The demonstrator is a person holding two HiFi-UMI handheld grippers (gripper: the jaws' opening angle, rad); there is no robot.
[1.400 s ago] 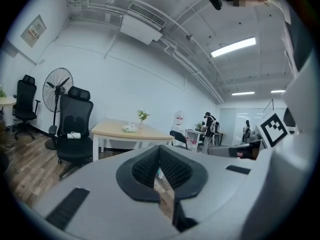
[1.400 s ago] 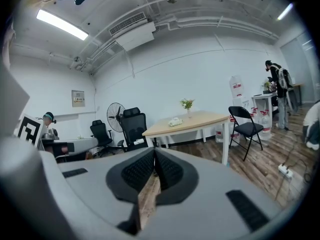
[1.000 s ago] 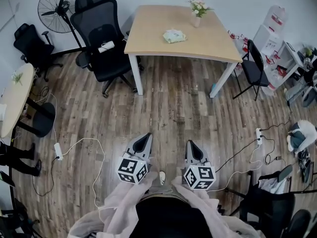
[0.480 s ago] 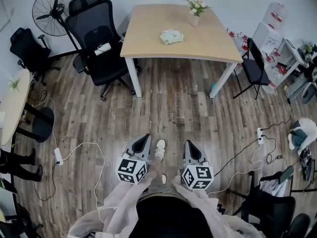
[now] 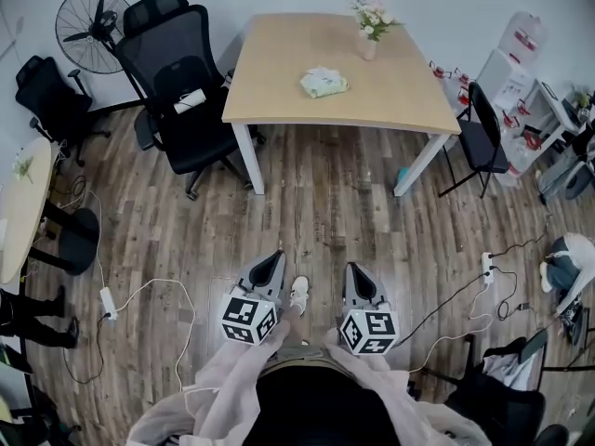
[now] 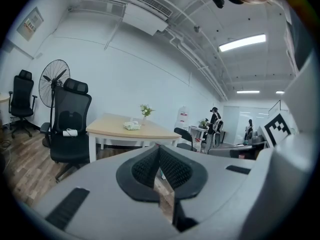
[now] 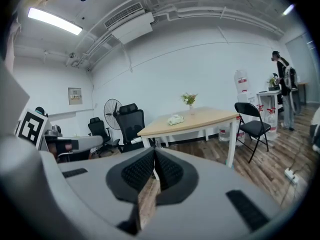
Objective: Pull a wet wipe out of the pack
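In the head view, your left gripper and right gripper sit side by side low in front of you, both pointing toward the table. The wipe pack lies flat on the tabletop, well ahead of both grippers, with open wood floor between. A vase of flowers stands beyond it, and your shoe shows between the two grippers. Nothing of the task is done yet, as I judge it: the pack is untouched and out of reach.

In the left gripper view, the left gripper has its jaws pressed together with nothing between them. The pack lies far ahead and a little to the left of the jaw tips.

In the right gripper view, the right gripper is likewise pressed closed and empty. The pack lies far ahead, slightly right of the tips, on the near half of the table. It is too small here to tell whether its flap is open or a wipe pokes out.

What is left is everything: get to the table, spread the jaws, steady the pack with one gripper, and pinch and draw a wipe with the other.
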